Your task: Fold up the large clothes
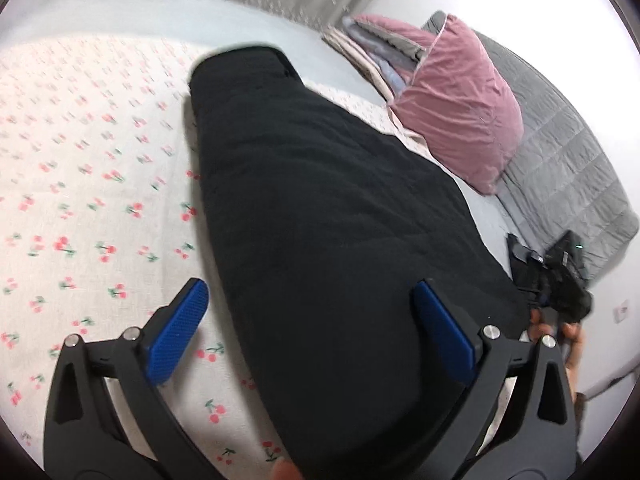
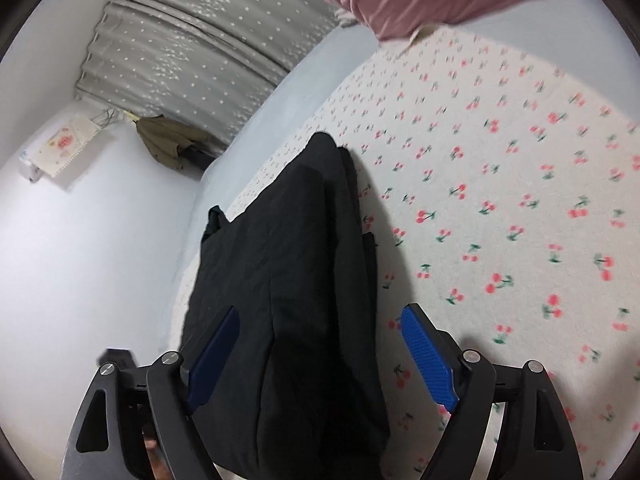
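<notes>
A large black garment (image 1: 328, 216) lies folded lengthwise in a long strip on a cherry-print bedsheet (image 1: 88, 184). My left gripper (image 1: 312, 308) is open, its blue pads (image 1: 176, 336) spread to either side of the garment's near end, just above it. In the right wrist view the same garment (image 2: 288, 280) runs away from me. My right gripper (image 2: 320, 344) is open, one pad over the cloth and the other pad (image 2: 428, 356) over the sheet. The right gripper also shows in the left wrist view (image 1: 556, 276), at the garment's far right edge.
A pink pillow (image 1: 456, 104) and folded bedding (image 1: 372, 44) lie at the head of the bed, beside a grey quilted headboard (image 1: 568, 160). Grey star-print curtains (image 2: 208, 48) hang behind. A white wall (image 2: 80, 248) runs along the bed's left side.
</notes>
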Motion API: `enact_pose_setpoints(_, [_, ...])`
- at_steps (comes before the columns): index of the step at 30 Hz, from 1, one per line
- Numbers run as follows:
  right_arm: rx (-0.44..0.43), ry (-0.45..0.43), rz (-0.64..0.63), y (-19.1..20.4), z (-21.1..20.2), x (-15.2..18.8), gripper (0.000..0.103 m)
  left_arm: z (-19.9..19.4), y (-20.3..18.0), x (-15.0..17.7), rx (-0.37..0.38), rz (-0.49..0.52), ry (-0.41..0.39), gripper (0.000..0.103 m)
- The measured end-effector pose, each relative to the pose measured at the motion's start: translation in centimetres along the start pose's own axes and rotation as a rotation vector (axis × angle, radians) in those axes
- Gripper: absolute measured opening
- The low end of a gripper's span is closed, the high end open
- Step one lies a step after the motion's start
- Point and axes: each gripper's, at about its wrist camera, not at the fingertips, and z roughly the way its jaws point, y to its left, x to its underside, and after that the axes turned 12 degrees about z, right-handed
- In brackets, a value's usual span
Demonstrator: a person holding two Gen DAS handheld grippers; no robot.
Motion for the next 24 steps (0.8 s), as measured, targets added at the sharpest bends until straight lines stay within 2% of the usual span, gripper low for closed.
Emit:
enact_pose_setpoints(4, [-0.053, 0.071, 0.075, -1.4, 2.3, -1.6, 0.084, 2.0, 2.0, -1.2, 0.110, -0.061, 0.089, 0.102])
enact_pose_setpoints(11, [-0.062, 0.206, 0.119, -3.1, 6.4, -2.4, 0.084, 4.3, 4.2, -1.0, 0.230, -0.161, 0.110, 0.103])
enact_pose_setpoints(15, [-0.070, 0.228, 0.104, -3.0, 7.2, -2.5, 0.084, 5.7, 5.0, -0.6, 0.302, -0.226, 0.136, 0.103])
enact_pose_setpoints(20, [-0.065, 0.233, 0.058, -2.1, 8.6, -2.3, 0.084, 5.6, 4.7, -0.4, 0.305, -0.216, 0.125, 0.103])
enact_pose_setpoints(24, [-0.071, 0.238, 0.029, -1.2, 9.0, -1.8, 0.084, 5.6, 4.2, -0.3, 0.299, -0.222, 0.084, 0.103])
